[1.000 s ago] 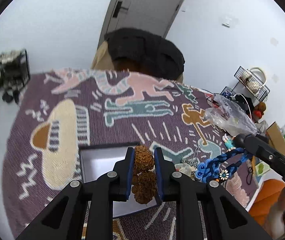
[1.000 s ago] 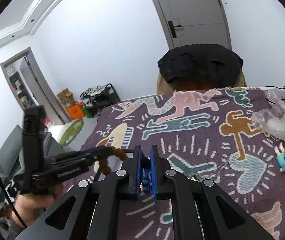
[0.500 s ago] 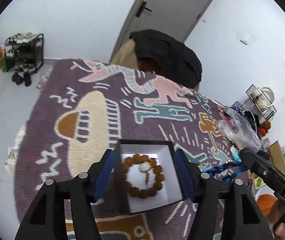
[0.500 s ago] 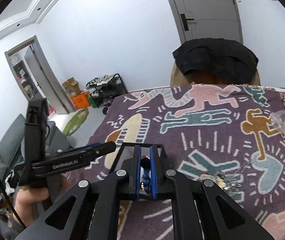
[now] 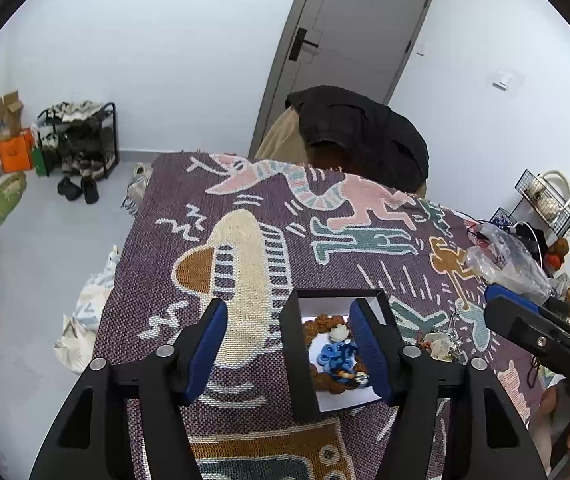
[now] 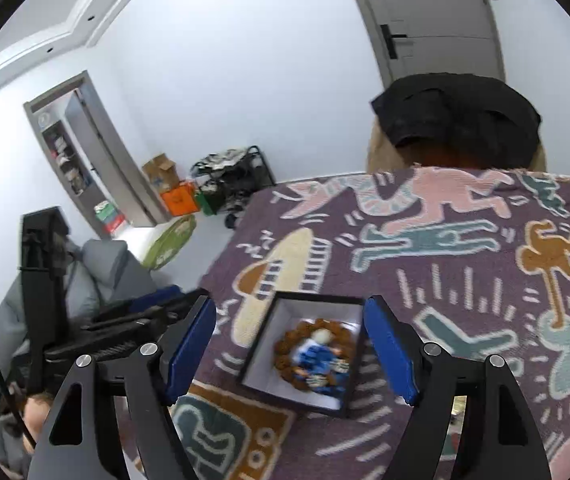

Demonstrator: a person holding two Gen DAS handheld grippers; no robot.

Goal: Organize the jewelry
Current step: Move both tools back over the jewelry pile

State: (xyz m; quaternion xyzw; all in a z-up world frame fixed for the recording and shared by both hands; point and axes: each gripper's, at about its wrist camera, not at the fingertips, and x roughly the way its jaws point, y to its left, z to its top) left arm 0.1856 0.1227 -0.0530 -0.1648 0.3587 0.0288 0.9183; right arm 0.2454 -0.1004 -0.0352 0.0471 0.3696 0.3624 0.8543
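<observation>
A black box with a white lining (image 5: 297, 344) sits on the patterned cloth. In it a brown bead bracelet (image 5: 319, 378) rings a blue knotted cord ornament (image 5: 337, 356). My left gripper (image 5: 287, 350) hovers above the box's left wall, its jaws opening, and its pads press on nothing. My right gripper (image 6: 291, 348) hangs over the same box (image 6: 317, 299), jaws opening wide. The bracelet (image 6: 285, 350) and blue ornament (image 6: 317, 354) lie loose below it. Each gripper shows in the other's view, the right one (image 5: 499, 304) and the left one (image 6: 173, 298).
A small heap of loose jewelry (image 5: 441, 344) lies right of the box, and a clear plastic bag (image 5: 505, 260) sits farther right. A chair draped in black cloth (image 5: 361, 132) stands behind the table. The table's left edge (image 5: 125, 280) drops to the floor.
The left gripper let the brown bracelet into the box and drew left. The right gripper, shut on the blue ornament until half a second ago, has opened, and the ornament lies inside the bracelet.
</observation>
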